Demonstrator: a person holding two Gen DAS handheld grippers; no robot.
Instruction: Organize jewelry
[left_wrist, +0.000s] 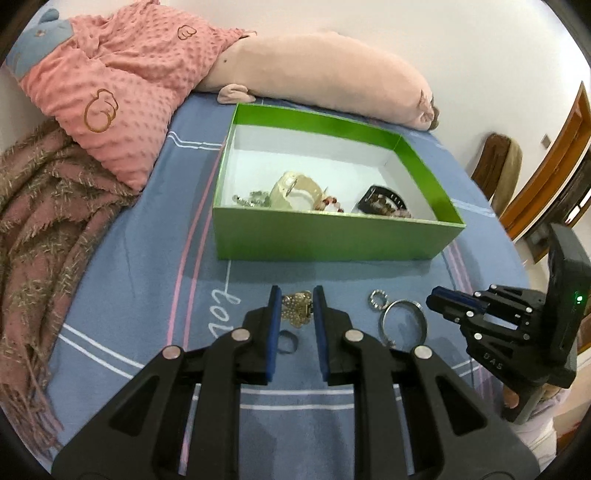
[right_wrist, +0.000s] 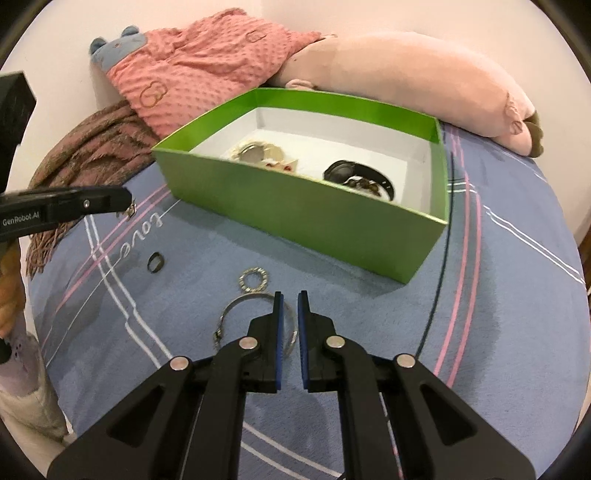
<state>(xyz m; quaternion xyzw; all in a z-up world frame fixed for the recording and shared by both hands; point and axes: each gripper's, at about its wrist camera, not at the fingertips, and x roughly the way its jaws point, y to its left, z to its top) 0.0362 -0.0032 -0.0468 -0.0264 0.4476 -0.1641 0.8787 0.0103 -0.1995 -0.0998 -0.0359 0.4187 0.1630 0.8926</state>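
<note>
A person's left gripper (left_wrist: 297, 295) pinches a gold beaded piece (left_wrist: 295, 308) between its blue pads, jaws drawn narrow on it, just above the blue striped bedspread (left_wrist: 147, 266) in front of the green box (left_wrist: 332, 236). In the right wrist view the same piece dangles from that gripper's tip, clear of the cloth. The box, standing toward the bed's far edge beside a pink pillow (left_wrist: 122, 92) and a long plush toy (left_wrist: 332, 74), already holds a pale cuff, beads and a black band. The step in hand looks like carrying this piece over the box's near wall. Three items are left on the bedspread near its front edge: a dark ring (right_wrist: 155, 262), a small silver chain ring (right_wrist: 254, 279) and a silver bangle (right_wrist: 236, 314). The right gripper (right_wrist: 291, 297) hangs over the bangle with its jaws almost together and nothing between them. The next move likely calls for clearing the box rim before release, so the dangling piece does not catch on it.
</note>
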